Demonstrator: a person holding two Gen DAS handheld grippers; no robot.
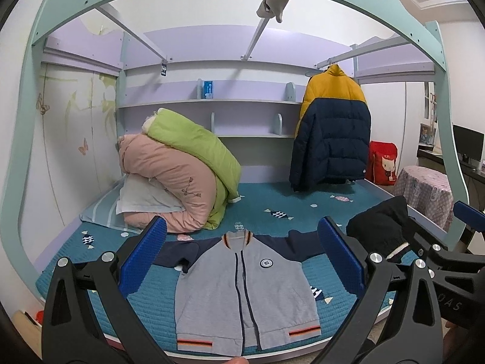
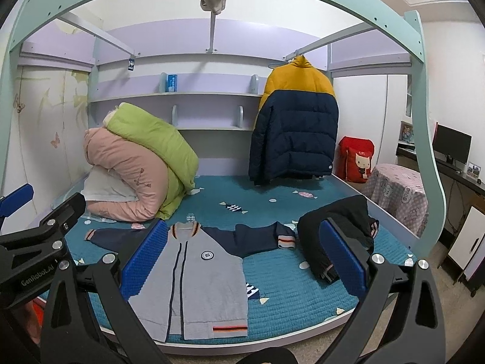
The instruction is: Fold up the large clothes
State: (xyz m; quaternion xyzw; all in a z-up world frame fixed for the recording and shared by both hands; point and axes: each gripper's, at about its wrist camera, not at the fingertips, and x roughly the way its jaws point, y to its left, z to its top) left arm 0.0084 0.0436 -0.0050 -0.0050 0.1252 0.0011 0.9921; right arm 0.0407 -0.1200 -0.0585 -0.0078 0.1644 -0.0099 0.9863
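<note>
A grey zip jacket (image 1: 245, 291) with navy sleeves lies flat, face up, on the teal bed cover (image 1: 266, 200), hem toward me. It also shows in the right wrist view (image 2: 194, 285), its right sleeve (image 2: 260, 236) spread out. My left gripper (image 1: 242, 257) is open and empty, held above the jacket. My right gripper (image 2: 242, 261) is open and empty, above the bed's near edge, and it shows at the right of the left wrist view (image 1: 466, 215). A dark garment (image 2: 339, 230) lies bunched to the jacket's right.
Rolled pink (image 1: 169, 182) and green (image 1: 194, 148) quilts sit at the back left of the bed. A yellow and navy puffer coat (image 1: 333, 130) hangs at the back right. A red bag (image 2: 357, 157) and a covered stool (image 2: 397, 194) stand right of the bed.
</note>
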